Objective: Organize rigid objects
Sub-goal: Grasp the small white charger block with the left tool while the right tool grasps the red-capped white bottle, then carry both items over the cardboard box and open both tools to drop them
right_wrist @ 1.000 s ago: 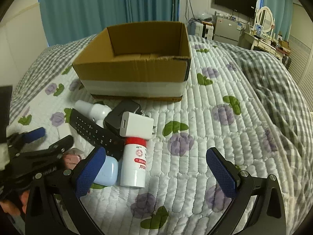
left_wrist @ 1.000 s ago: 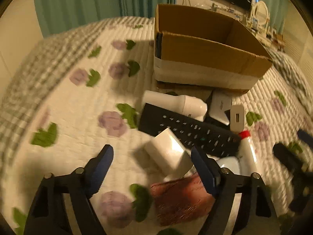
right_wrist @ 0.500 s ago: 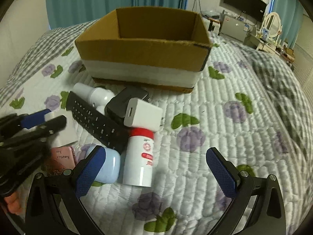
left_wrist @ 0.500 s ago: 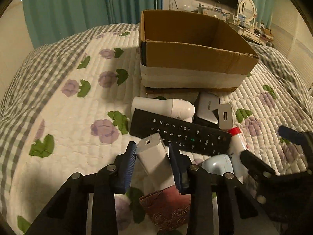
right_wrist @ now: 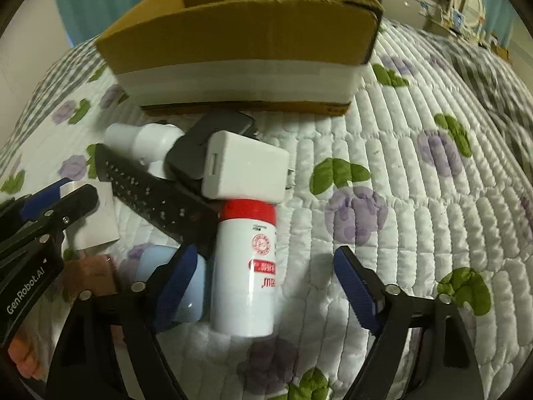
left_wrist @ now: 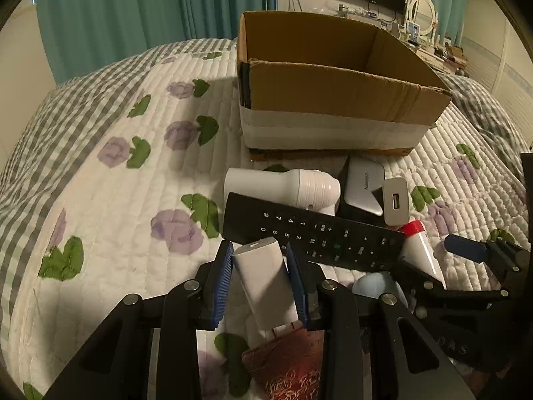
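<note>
My left gripper (left_wrist: 260, 283) is shut on a white charger block (left_wrist: 265, 286), held just above the quilt; it also shows in the right wrist view (right_wrist: 96, 213). My right gripper (right_wrist: 266, 286) is open, its jaws on either side of a white bottle with a red cap (right_wrist: 246, 266). A black remote (left_wrist: 313, 233), a white flask (left_wrist: 283, 183), a grey adapter (left_wrist: 363, 186) and a white USB charger (right_wrist: 243, 170) lie in a pile before an open cardboard box (left_wrist: 333, 100).
A light blue case (right_wrist: 190, 286) lies by the right gripper's left finger. A red-brown wallet (left_wrist: 289, 363) lies under the left gripper. The flowered quilt (right_wrist: 416, 183) spreads to the right of the pile.
My left gripper closed on the white charger block and lifted it slightly. My right gripper moved forward and down around the red-capped bottle.
</note>
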The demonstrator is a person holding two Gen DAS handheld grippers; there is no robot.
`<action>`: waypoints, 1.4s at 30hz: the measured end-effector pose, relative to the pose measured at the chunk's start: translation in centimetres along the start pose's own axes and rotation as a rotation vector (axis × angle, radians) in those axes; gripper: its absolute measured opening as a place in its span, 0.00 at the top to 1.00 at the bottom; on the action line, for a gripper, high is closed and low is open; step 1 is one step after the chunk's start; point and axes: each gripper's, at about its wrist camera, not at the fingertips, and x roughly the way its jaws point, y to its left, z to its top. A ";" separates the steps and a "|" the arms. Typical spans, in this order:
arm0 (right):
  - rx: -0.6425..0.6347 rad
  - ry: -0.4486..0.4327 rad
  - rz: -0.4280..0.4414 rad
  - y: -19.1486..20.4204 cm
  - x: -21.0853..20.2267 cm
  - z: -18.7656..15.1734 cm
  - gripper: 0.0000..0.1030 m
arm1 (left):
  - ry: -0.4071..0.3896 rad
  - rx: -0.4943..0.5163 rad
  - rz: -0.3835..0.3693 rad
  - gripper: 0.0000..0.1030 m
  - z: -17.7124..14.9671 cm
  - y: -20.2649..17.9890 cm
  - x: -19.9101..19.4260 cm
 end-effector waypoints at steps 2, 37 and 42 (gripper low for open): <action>-0.016 0.036 -0.020 0.3 1.1 -0.1 0.49 | -0.006 0.007 -0.006 0.69 -0.1 0.1 -0.5; -0.117 -0.368 0.022 -0.6 -12.3 16.9 0.65 | -0.282 0.087 -0.088 0.73 18.0 -1.7 -5.7; -0.093 -0.340 0.059 -2.1 -9.0 17.8 0.65 | -0.209 0.112 -0.096 0.72 18.1 -2.2 -0.5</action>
